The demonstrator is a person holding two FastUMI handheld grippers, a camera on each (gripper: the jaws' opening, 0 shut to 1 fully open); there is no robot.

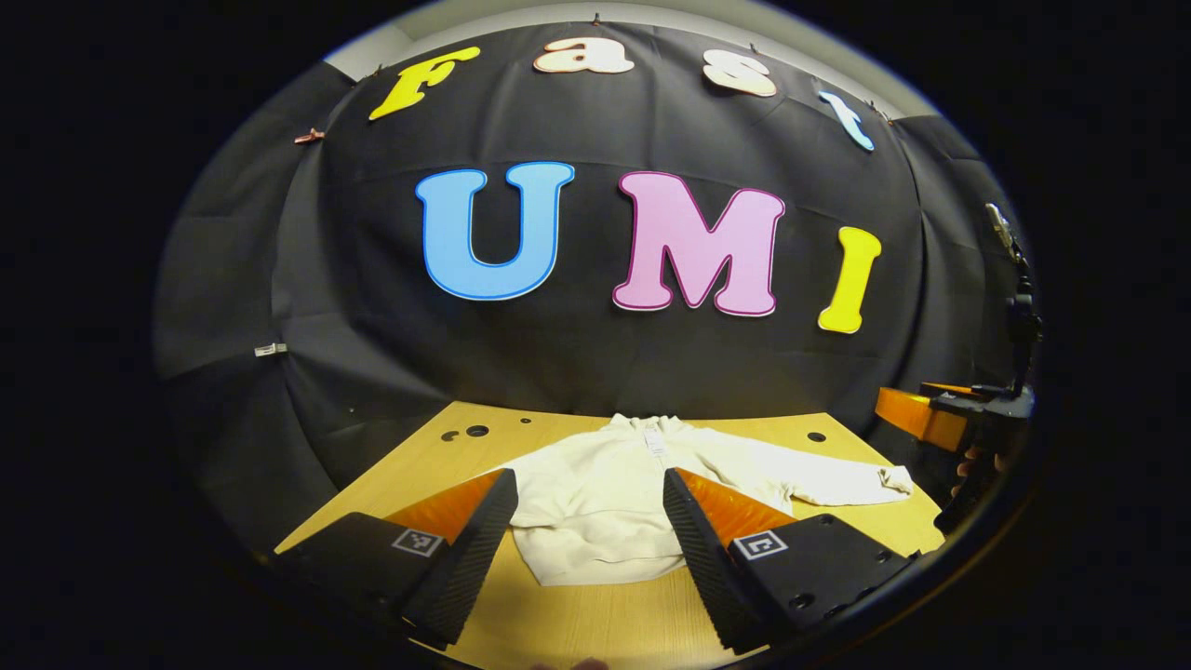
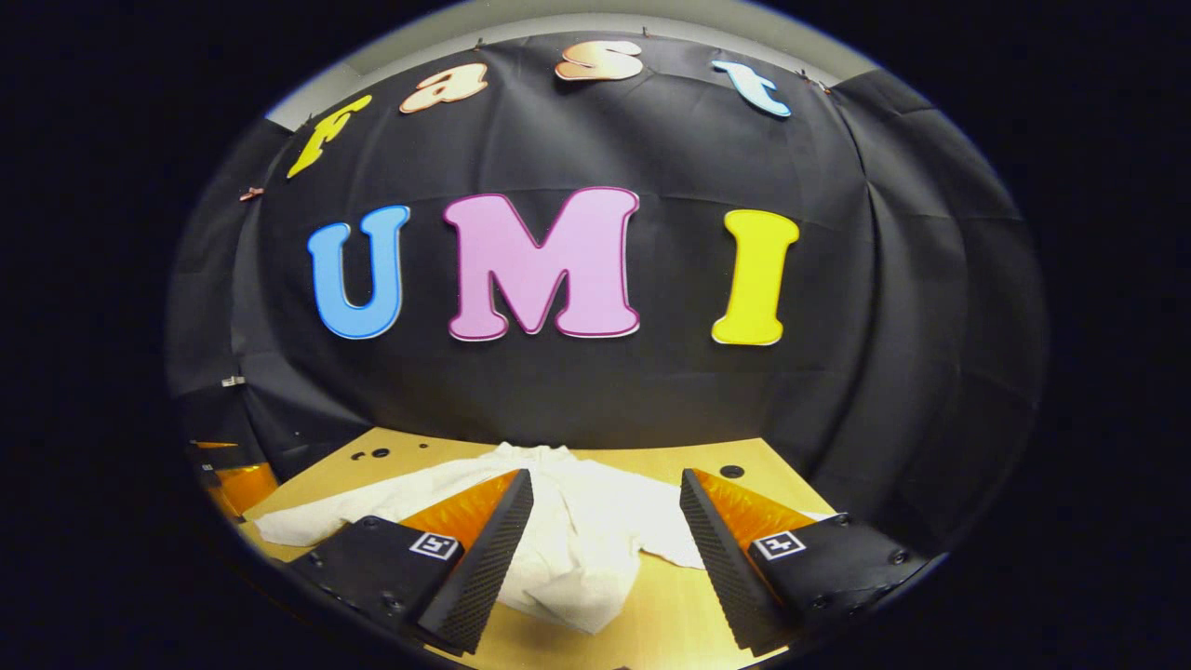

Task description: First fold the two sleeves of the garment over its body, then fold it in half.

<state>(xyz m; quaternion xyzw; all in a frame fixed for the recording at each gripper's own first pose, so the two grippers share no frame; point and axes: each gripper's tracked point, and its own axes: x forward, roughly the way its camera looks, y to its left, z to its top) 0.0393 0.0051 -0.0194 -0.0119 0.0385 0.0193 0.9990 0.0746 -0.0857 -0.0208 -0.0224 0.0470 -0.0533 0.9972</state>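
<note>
Cream garment [image 1: 595, 502] flat on table [image 1: 595, 623], both tongs [image 1: 588, 549] [image 2: 605, 549] apart above hem

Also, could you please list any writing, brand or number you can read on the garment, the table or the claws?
Nothing here is legible as text.
Cream long-sleeved sweatshirt: small white neck tag, too small and blurred to read.
Left claw: square coded markers, patterns only, no words.
Right claw: the same kind of markers, no words.
Light wooden table: no writing visible.
</note>
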